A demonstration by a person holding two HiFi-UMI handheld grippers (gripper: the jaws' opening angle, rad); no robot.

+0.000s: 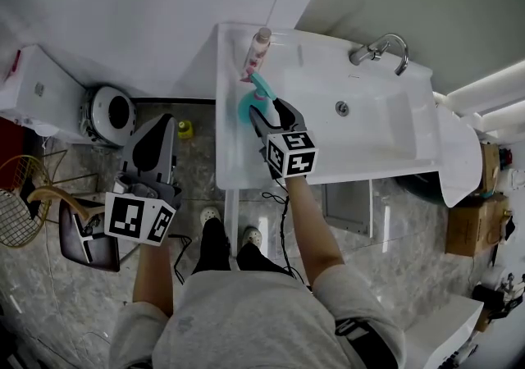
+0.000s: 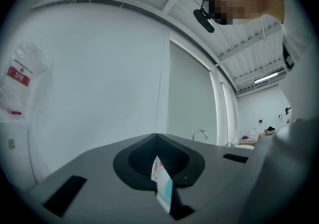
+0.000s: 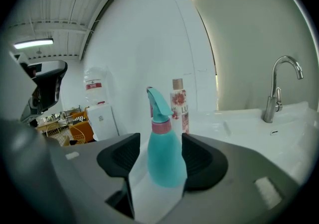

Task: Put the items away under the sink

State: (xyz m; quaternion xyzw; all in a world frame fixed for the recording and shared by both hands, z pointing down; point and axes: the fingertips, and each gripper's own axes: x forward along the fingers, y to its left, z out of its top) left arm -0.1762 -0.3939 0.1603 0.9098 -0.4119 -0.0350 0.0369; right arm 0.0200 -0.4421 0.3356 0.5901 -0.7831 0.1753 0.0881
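Note:
A teal spray bottle (image 1: 248, 103) (image 3: 166, 156) stands on the white sink counter (image 1: 238, 154) at its left end. My right gripper (image 1: 264, 111) (image 3: 164, 161) is open around it: the right pad touches the bottle and a narrow gap shows at the left pad. Just behind it stands a pink flowered bottle (image 1: 258, 49) (image 3: 179, 106). My left gripper (image 1: 162, 125) (image 2: 160, 168) hangs low to the left of the sink, over the floor. It is shut on a thin white, pink and teal packet (image 2: 162, 184), seen edge on.
The basin (image 1: 369, 125) and chrome faucet (image 1: 381, 49) (image 3: 279, 88) lie right of the bottles. A white panel (image 1: 349, 207) shows below the counter front. On the floor at left are a round grey appliance (image 1: 111, 113), a white unit (image 1: 41, 88), a small yellow thing (image 1: 185, 128) and a wire basket (image 1: 16, 199).

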